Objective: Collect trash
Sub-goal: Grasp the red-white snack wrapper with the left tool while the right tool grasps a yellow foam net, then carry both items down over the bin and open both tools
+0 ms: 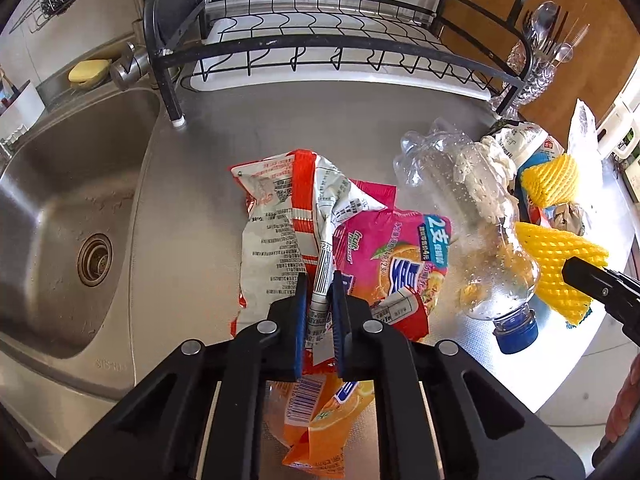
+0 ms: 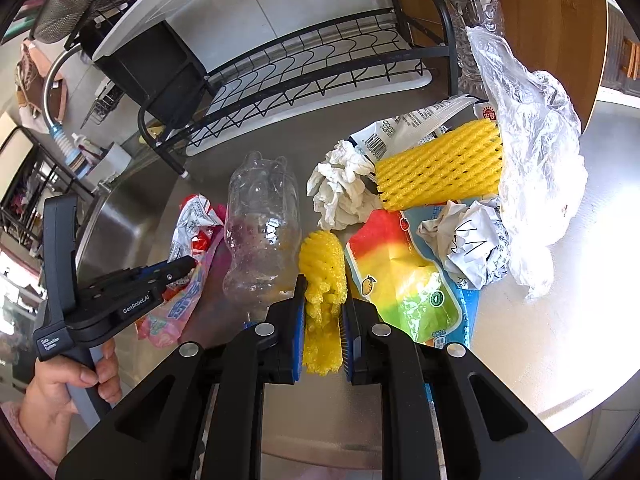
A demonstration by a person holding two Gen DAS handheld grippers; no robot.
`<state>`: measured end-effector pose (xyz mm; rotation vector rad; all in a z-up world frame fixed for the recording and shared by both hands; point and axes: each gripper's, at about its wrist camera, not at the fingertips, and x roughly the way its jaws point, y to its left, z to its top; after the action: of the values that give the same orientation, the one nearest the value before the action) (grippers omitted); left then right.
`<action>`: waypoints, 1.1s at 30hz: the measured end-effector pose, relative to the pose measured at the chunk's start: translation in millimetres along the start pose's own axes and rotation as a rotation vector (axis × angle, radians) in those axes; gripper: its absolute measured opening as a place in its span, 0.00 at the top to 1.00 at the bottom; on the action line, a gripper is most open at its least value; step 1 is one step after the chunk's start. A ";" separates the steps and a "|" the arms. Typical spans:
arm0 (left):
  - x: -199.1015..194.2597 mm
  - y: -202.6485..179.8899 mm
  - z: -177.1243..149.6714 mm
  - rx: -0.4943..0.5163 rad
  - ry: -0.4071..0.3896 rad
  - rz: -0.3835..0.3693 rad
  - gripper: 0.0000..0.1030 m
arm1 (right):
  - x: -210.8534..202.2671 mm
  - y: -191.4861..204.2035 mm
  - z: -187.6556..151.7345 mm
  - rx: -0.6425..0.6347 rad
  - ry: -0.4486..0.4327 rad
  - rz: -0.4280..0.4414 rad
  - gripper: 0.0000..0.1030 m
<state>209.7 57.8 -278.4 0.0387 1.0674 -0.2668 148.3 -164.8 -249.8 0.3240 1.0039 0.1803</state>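
My left gripper (image 1: 320, 284) is shut on a white and orange snack wrapper (image 1: 280, 220) that lies crumpled over a pink wrapper (image 1: 400, 256) on the steel counter. My right gripper (image 2: 324, 292) is shut on a yellow foam fruit net (image 2: 322, 276), which also shows in the left wrist view (image 1: 560, 264). A crushed clear bottle (image 1: 476, 216) with a blue cap lies between the two; it also shows in the right wrist view (image 2: 260, 232). The left gripper also shows at the left of the right wrist view (image 2: 188, 266).
A second yellow foam net (image 2: 440, 164), crumpled tissue (image 2: 340, 188), a rainbow ice-pop wrapper (image 2: 404, 276), crumpled paper (image 2: 468, 240) and a clear plastic bag (image 2: 532, 152) lie at right. A black dish rack (image 1: 320, 40) stands behind. The sink (image 1: 60, 208) is at left.
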 end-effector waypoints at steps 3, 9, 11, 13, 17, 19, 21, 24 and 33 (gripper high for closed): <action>-16.6 -3.4 4.9 0.005 -0.039 0.000 0.95 | -5.4 0.7 -1.1 -0.004 -0.013 0.001 0.86; -58.1 -12.8 8.8 0.013 -0.120 0.008 0.95 | -26.3 8.3 0.3 -0.019 -0.071 0.006 0.89; -72.7 -16.9 5.7 0.013 -0.138 0.009 0.95 | -38.5 11.0 -0.8 -0.030 -0.102 0.005 0.89; -87.7 -22.1 -0.8 0.011 -0.158 0.008 0.95 | -49.4 13.3 -3.0 -0.036 -0.121 0.012 0.89; -115.8 -31.7 -18.1 0.012 -0.183 0.003 0.95 | -69.9 17.8 -13.6 -0.051 -0.146 0.022 0.89; -128.4 -37.3 -31.1 0.007 -0.184 -0.007 0.95 | -79.4 20.5 -22.8 -0.061 -0.147 0.032 0.89; -139.4 -44.5 -46.7 0.007 -0.181 -0.011 0.95 | -87.9 24.4 -34.2 -0.074 -0.140 0.040 0.89; -153.7 -55.6 -74.3 0.001 -0.169 -0.022 0.95 | -100.3 28.7 -53.3 -0.102 -0.121 0.049 0.89; -154.5 -77.2 -152.0 -0.024 -0.100 -0.045 0.95 | -112.2 22.8 -115.5 -0.166 -0.011 0.054 0.89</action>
<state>-9.2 37.9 -210.3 -0.0206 0.9727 -0.2936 -9.1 -155.4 -209.6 0.2008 0.9628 0.3086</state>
